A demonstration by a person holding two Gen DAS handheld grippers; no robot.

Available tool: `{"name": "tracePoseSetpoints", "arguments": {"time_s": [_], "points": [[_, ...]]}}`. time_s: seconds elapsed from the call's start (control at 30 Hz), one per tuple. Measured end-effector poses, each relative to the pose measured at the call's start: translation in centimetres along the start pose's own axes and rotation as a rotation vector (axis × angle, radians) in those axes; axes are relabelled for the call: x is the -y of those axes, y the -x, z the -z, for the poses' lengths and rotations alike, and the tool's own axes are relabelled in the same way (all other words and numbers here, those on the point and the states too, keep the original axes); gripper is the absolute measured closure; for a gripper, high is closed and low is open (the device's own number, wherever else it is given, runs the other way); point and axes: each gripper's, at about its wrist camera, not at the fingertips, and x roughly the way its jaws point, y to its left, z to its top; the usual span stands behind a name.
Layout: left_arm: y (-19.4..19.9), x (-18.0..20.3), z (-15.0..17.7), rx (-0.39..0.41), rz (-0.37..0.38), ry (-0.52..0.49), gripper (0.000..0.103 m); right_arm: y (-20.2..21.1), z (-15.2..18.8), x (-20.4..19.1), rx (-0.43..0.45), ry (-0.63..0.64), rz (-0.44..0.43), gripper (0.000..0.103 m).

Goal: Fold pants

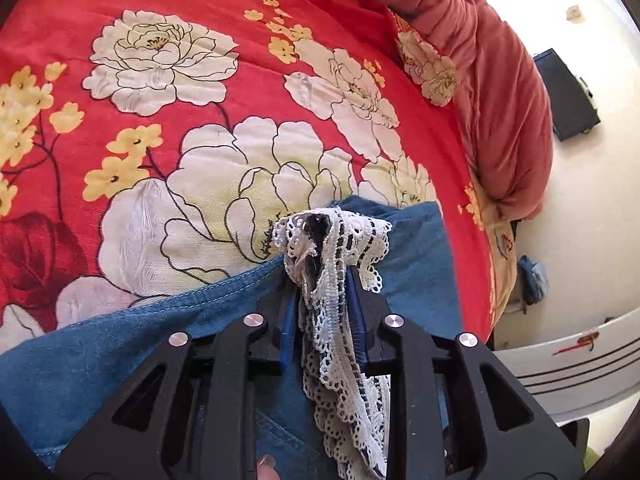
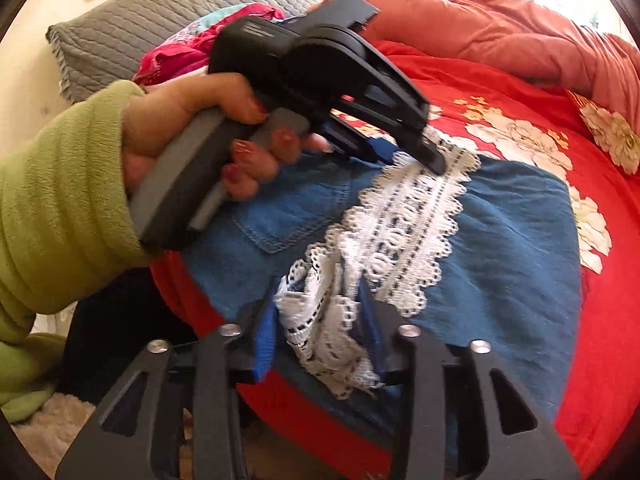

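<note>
Blue denim pants (image 2: 516,240) with a white lace hem (image 2: 416,220) lie folded on a red floral bedspread (image 2: 600,320). In the left wrist view the lace hem (image 1: 340,304) is bunched and pinched between the blue pads of my left gripper (image 1: 324,280), which is shut on it just above the denim (image 1: 80,360). The right wrist view shows that left gripper (image 2: 434,162) from the side, held by a hand (image 2: 180,128) in a green sleeve, its tip on the lace. My right gripper (image 2: 320,328) is open at the near end of the lace, which lies loosely between its fingers.
A salmon quilt (image 1: 480,48) is heaped along the bed's far side. A grey quilted pillow (image 2: 160,12) and bright pink clothes (image 2: 188,52) lie behind the hand. Past the bed's right edge are pale floor, a dark flat object (image 1: 568,96) and a white chair (image 1: 568,372).
</note>
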Motion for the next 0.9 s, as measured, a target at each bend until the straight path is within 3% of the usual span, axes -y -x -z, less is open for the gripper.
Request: {"name": "tracePoseSetpoints", "arguments": {"time_s": [0.13, 0.27, 0.37, 0.57, 0.7, 0.8, 0.9], "points": [[1.0, 0.0, 0.3, 0.031, -0.025, -0.009, 0.078, 1.1, 0.1, -0.2, 0.002, -0.041, -0.078, 0.054], [4.0, 0.3, 1.0, 0.1, -0.119, -0.016, 0.067, 4.3, 0.4, 1.2, 0.057, -0.117, -0.118, 0.047], [6.6, 1.2, 2.1, 0.16, -0.18, -0.05, 0.067, 6.7, 1.0, 3.4, 0.091, -0.169, -0.036, 0.044], [9.5, 5.8, 6.6, 0.253, -0.205, -0.144, 0.067, 7.5, 2.3, 7.1, 0.075, -0.246, 0.149, 0.045], [8.4, 8.8, 9.5, 0.237, -0.221, -0.229, 0.067, 7.2, 3.3, 8.0, 0.06, -0.249, 0.155, 0.057], [6.2, 10.3, 11.6, 0.168, -0.209, -0.282, 0.067, 6.8, 3.5, 8.0, 0.047, -0.238, 0.141, 0.061], [4.2, 10.3, 12.8, 0.11, -0.321, -0.331, 0.067, 6.3, 4.1, 7.9, -0.007, -0.21, 0.173, 0.063]]}}
